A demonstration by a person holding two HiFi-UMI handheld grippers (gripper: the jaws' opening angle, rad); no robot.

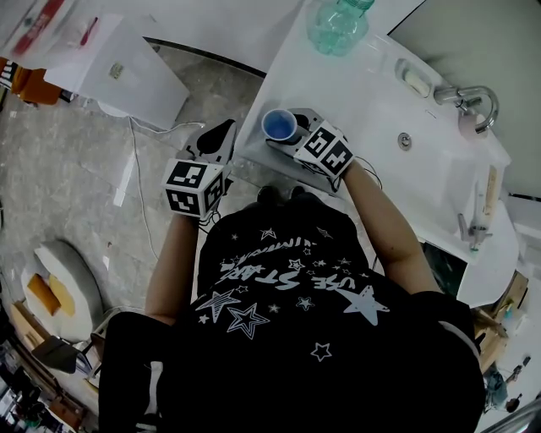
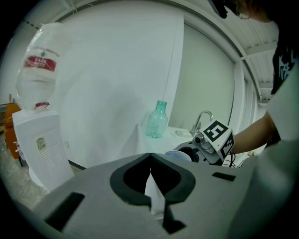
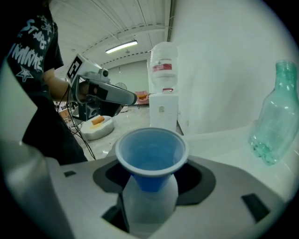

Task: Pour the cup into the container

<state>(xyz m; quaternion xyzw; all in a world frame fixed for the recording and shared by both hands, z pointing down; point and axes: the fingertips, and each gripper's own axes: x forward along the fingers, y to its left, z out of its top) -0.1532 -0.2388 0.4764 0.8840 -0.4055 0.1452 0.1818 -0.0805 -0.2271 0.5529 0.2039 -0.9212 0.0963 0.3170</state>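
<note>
A blue plastic cup [image 1: 279, 125] stands upright between the jaws of my right gripper [image 1: 292, 135], at the near left corner of the white counter [image 1: 372, 101]. In the right gripper view the pads press on the cup [image 3: 150, 156] below its rim, and the right gripper [image 3: 152, 182] is shut on it. A faint liquid line shows inside. A clear green bottle [image 1: 336, 25] [image 3: 273, 126] stands at the counter's far end. My left gripper [image 1: 221, 135] hangs off the counter's left side, its jaws [image 2: 150, 158] shut and empty.
A sink basin [image 1: 406, 139] with a chrome faucet [image 1: 469, 97] and a soap dish [image 1: 416, 82] lies right of the cup. A white water dispenser [image 1: 118, 68] [image 2: 39, 140] stands on the floor to the left. A cable [image 1: 139, 194] runs across the floor.
</note>
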